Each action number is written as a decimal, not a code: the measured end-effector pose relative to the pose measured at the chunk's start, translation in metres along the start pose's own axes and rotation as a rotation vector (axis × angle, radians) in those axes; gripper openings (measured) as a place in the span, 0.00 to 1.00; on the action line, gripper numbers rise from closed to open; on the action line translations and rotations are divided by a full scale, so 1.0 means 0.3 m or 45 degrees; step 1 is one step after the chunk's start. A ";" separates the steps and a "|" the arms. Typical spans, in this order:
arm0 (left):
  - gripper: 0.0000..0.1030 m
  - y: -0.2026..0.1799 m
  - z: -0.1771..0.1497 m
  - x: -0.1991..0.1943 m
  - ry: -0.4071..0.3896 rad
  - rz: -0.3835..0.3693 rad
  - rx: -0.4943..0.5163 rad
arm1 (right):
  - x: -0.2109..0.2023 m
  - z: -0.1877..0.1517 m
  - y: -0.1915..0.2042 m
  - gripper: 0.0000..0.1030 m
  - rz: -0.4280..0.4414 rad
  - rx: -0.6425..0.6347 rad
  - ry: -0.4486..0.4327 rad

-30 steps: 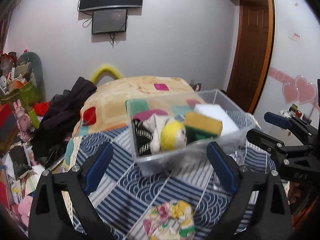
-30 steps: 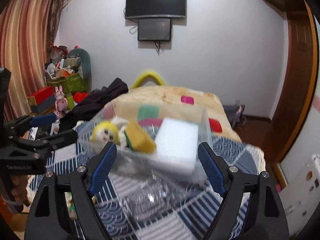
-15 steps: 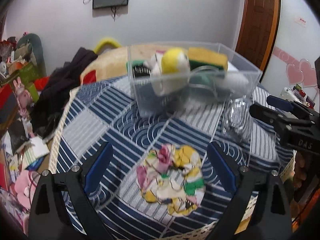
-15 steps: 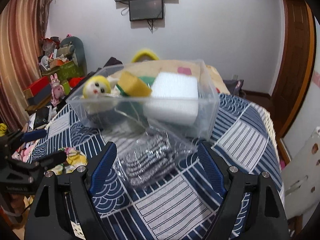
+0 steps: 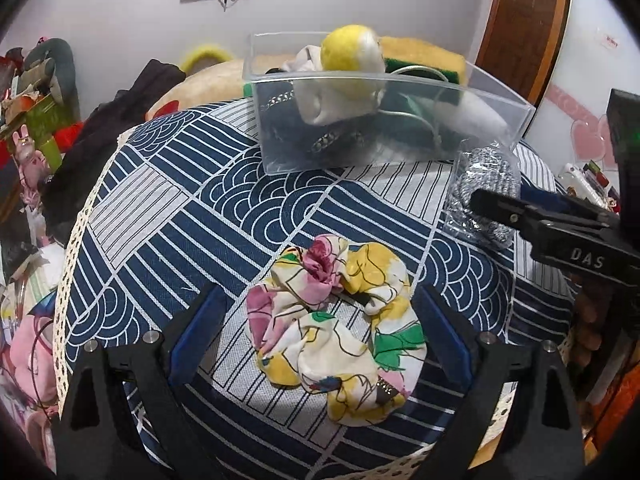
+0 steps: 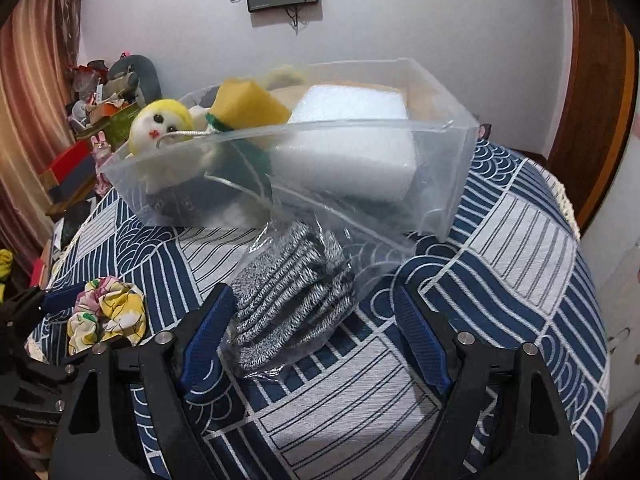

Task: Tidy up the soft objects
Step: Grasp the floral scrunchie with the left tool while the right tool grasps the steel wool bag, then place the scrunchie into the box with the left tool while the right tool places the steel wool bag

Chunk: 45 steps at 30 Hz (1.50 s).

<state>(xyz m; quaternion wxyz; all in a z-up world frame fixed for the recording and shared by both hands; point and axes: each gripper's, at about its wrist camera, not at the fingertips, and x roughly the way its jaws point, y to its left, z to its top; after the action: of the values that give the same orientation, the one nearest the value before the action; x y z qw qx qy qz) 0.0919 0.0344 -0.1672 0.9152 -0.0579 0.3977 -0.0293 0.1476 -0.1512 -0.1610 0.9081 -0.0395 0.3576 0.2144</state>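
Note:
A floral fabric scrunchie (image 5: 340, 332) lies on the blue patterned tablecloth, between the open fingers of my left gripper (image 5: 320, 320); it also shows in the right wrist view (image 6: 108, 312). A clear bag of grey socks (image 6: 296, 304) lies between the open fingers of my right gripper (image 6: 316, 320), just in front of a clear plastic box (image 6: 452, 184). The box (image 5: 280, 156) holds a yellow-headed doll (image 6: 160, 128), a yellow and green sponge (image 6: 248, 112) and a white foam block (image 6: 348, 136). The right gripper (image 5: 500, 208) reaches the sock bag (image 5: 480, 192) in the left wrist view.
The round table (image 6: 520, 264) drops off at its lace-trimmed edge on all sides. Behind it stand a bed with a blanket (image 5: 208, 80) and dark clothes (image 5: 120, 112). Clutter and toys (image 5: 32, 128) sit at the left. A wooden door (image 5: 524, 20) is at the right.
Both grippers have come down and in toward the table. The scrunchie now lies between the left fingers and the sock bag between the right fingers. The box sits farther up in both views.

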 end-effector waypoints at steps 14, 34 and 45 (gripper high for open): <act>0.19 -0.057 -0.039 -0.073 -0.044 -0.042 0.038 | -0.049 -0.043 0.001 0.16 0.103 -0.029 -0.020; 0.15 -0.008 0.141 -0.287 -0.299 -0.049 0.005 | -0.206 0.069 0.008 0.16 0.073 -0.024 -0.250; 0.16 0.007 0.305 -0.350 -0.460 0.013 0.034 | -0.264 0.163 0.006 0.16 0.022 -0.050 -0.427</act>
<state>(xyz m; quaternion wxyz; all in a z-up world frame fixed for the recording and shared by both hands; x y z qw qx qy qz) 0.0872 0.0546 -0.0294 0.9726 -0.0482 0.2268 -0.0190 0.1261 -0.1671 -0.0717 0.9522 -0.0179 0.1970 0.2328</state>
